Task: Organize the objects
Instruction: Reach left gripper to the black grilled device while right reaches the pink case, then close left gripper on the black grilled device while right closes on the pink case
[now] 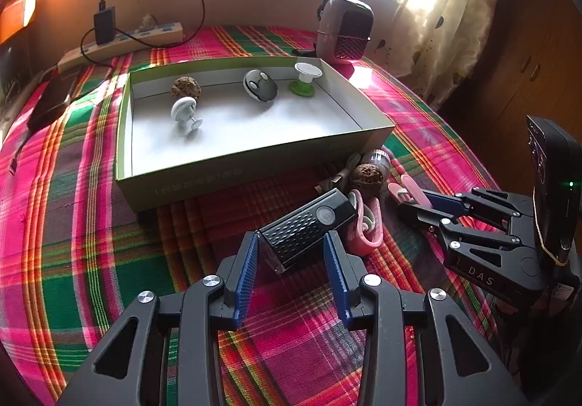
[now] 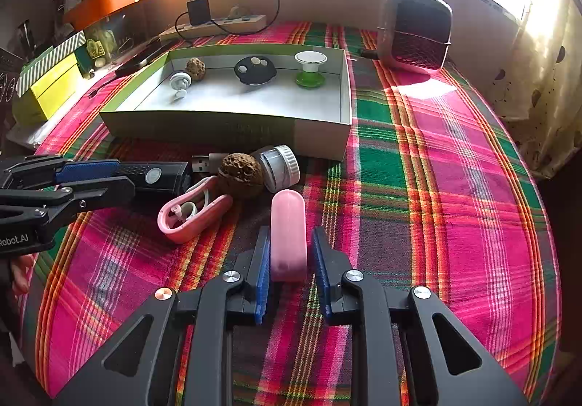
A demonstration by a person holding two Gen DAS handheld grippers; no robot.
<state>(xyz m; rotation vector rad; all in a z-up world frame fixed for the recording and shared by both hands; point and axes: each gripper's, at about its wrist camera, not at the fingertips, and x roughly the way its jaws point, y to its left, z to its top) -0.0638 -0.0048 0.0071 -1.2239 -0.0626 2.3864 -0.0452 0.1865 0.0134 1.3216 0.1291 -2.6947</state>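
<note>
While the open cardboard box sat on the plaid tablecloth, both hand-held grippers worked the small pile just in front of its near wall. The right gripper had its blue pads drawn in around a pink capsule-shaped case; the left pad touched it, though on the other side a thin gap seemed to remain, so whether the grip was firm could not be told from that view. The left gripper stood wide, its pads either side of a black ribbed device with a round button, one pad touching its near corner and the other clear of it. Between the two grippers, still in front of the box, lay a pink oval case, a wrinkled walnut, a white ribbed cap and a USB plug. Inside the box rested another walnut, a white knob-shaped piece, a dark round gadget and a white-topped green stand. Behind the box a power strip with a black adapter lay by the wall, and to the box's right stood a small pink heater.
</note>
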